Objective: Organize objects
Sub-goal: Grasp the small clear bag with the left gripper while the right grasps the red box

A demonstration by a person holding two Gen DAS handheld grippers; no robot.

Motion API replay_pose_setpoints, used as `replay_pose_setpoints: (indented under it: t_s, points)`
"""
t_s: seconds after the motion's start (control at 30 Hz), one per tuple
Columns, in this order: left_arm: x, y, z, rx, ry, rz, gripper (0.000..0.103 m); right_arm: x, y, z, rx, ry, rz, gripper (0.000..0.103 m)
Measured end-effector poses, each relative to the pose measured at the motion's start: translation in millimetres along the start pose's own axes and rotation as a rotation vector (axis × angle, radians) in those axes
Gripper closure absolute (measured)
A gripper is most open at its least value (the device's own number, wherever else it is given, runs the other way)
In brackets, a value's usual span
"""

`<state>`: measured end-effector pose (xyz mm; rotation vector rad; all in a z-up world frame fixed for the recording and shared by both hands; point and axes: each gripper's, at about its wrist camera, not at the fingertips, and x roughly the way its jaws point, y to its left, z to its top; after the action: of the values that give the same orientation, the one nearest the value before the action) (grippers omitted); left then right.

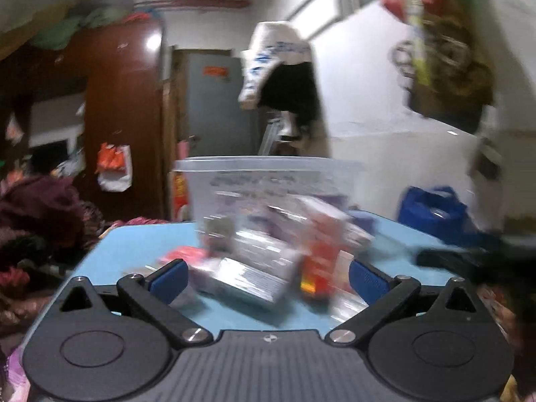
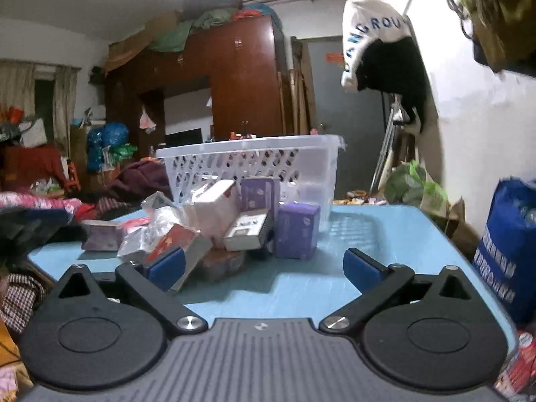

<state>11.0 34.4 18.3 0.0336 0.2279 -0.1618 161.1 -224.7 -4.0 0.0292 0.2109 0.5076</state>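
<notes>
Where left blurs, purple box [image 2: 297, 230] (right view).

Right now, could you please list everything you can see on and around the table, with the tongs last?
Table: one, light blue, under everything.
Basket: one, white perforated plastic, at the table's far side behind the pile.
Purple boxes: at least three; one upright right of the pile, one behind it, one lying at the left.
White box: one, tilted in the middle of the pile.
Red-and-white box: one, lying at the near left.
Clear wrappers: several, crumpled at the pile's left.
Blue bag: one, right of the table.
Wardrobe: one, dark red-brown, far wall.
Left tongs: blue pads, open, facing the blurred pile.
Right tongs: blue pads, open, nothing held.
</notes>
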Motion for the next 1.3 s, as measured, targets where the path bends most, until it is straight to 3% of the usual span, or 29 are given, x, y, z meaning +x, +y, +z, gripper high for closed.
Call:
replay_pose_setpoints:
  t_s: [0.07,0.13,0.23,0.3,0.37,0.4,0.47,0.53,0.57,0.77,0.87,0.9,0.97,1.07,1.3]
  points:
    - [0,-16,-4,0.040,0.023,-0.035,0.000,0,-3,3,0.013,-0.006,-0.026,0.000]
    - [5,-28,-11,0.074,0.040,-0.016,0.001,-2,-4,5,0.031,-0.004,-0.006,0.000]
    - [23,-33,-21,0.080,0.094,-0.012,0.011,-9,5,0,0.019,-0.014,0.015,0.000]
    - [28,-34,-29,0.086,0.106,-0.013,0.023,-9,15,-8,-0.007,-0.013,0.018,0.001]
    - [28,-32,-36,0.091,0.099,0.014,0.050,-4,24,-12,-0.013,-0.007,0.049,0.004]
    - [27,-28,-37,0.086,0.096,0.024,0.053,0,30,-13,-0.023,-0.001,0.068,0.009]
    - [22,-16,-37,0.066,0.086,0.032,0.053,6,41,-15,-0.051,0.005,0.079,0.016]
    - [18,-7,-39,0.081,0.072,0.062,0.053,14,52,-16,-0.078,0.017,0.097,0.031]
    - [17,-5,-41,0.091,0.066,0.078,0.053,16,56,-16,-0.094,0.028,0.106,0.032]
    - [14,12,-44,0.072,0.054,0.085,0.052,32,79,-20,-0.175,0.069,0.102,0.030]
    - [15,9,-44,0.092,0.048,0.089,0.051,38,87,-23,-0.227,0.085,0.094,0.021]
    - [14,11,-44,0.097,0.045,0.090,0.051,40,89,-24,-0.247,0.087,0.085,0.021]
    - [14,11,-44,0.096,0.042,0.080,0.051,37,87,-25,-0.247,0.074,0.081,0.033]
    - [14,10,-45,0.093,0.035,0.070,0.052,27,80,-22,-0.217,0.062,0.129,0.035]
    - [8,9,-43,0.092,-0.007,0.060,0.052,8,75,-14,-0.193,0.012,0.134,0.038]
